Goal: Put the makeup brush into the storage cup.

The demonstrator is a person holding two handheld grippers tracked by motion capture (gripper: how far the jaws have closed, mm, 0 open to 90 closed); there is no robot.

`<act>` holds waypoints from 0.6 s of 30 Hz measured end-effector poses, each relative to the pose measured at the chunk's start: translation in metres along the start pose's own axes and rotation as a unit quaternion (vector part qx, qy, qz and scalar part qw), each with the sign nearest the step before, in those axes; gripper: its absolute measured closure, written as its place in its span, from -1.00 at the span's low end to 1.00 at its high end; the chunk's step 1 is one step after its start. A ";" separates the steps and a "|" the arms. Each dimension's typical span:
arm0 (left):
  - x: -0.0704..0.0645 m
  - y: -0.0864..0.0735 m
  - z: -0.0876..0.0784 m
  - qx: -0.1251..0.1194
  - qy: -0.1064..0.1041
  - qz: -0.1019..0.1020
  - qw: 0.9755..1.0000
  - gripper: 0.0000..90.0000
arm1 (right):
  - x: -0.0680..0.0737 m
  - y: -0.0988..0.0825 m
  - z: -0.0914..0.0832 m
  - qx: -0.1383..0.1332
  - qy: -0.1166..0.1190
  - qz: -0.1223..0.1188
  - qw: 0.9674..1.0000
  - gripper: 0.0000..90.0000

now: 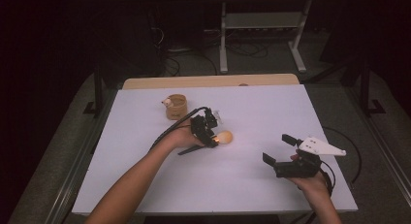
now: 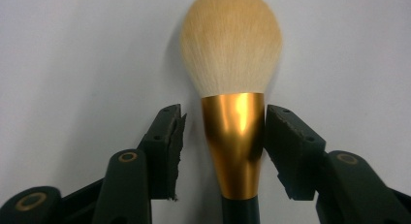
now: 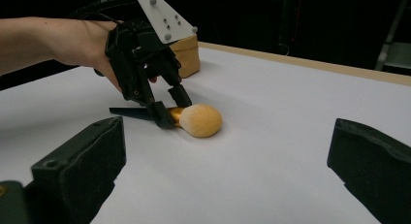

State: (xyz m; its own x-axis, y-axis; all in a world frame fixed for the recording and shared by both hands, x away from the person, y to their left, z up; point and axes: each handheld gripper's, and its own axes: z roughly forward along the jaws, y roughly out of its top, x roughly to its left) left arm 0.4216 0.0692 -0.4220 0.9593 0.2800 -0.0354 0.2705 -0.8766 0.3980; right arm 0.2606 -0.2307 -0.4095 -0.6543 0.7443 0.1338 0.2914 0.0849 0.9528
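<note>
A makeup brush (image 1: 224, 136) with a fluffy cream head, a gold ferrule and a dark handle lies flat on the white table (image 1: 257, 112). My left gripper (image 1: 213, 139) reaches down over the ferrule (image 2: 232, 136). In the left gripper view its jaws straddle the ferrule: the right-hand pad (image 2: 286, 146) is at the metal, and a narrow gap stays before the left-hand pad (image 2: 169, 146). The right gripper view shows that gripper (image 3: 172, 110) tilted down at the brush (image 3: 200, 120). My right gripper (image 1: 277, 149) hovers near the table's right front, its jaws wide open around nothing (image 3: 228, 136).
A tan round cup (image 1: 177, 106) with a small white thing at its rim (image 1: 166, 102) stands at the back left, just behind the left hand. The table's wooden far edge (image 1: 208, 81) runs behind it. A metal stand (image 1: 261, 35) sits on the dark floor beyond.
</note>
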 end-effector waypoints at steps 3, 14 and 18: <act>0.000 0.000 0.000 0.000 -0.001 -0.001 1.000 0.13 | 0.000 0.000 0.000 0.001 0.002 0.000 1.000 -1.00; -0.001 0.002 0.001 0.003 -0.002 0.001 1.000 0.23 | 0.000 0.000 0.000 0.000 0.000 0.003 1.000 -1.00; 0.000 0.003 0.000 0.006 -0.001 0.001 1.000 0.26 | 0.000 0.000 0.000 0.001 0.000 0.001 1.000 -1.00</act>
State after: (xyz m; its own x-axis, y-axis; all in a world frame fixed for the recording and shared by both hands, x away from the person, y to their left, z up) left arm 0.4219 0.0667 -0.4215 0.9602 0.2769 -0.0364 0.2690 -0.8818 0.3873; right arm 0.2605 -0.2308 -0.4097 -0.6536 0.7444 0.1364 0.2942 0.0838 0.9521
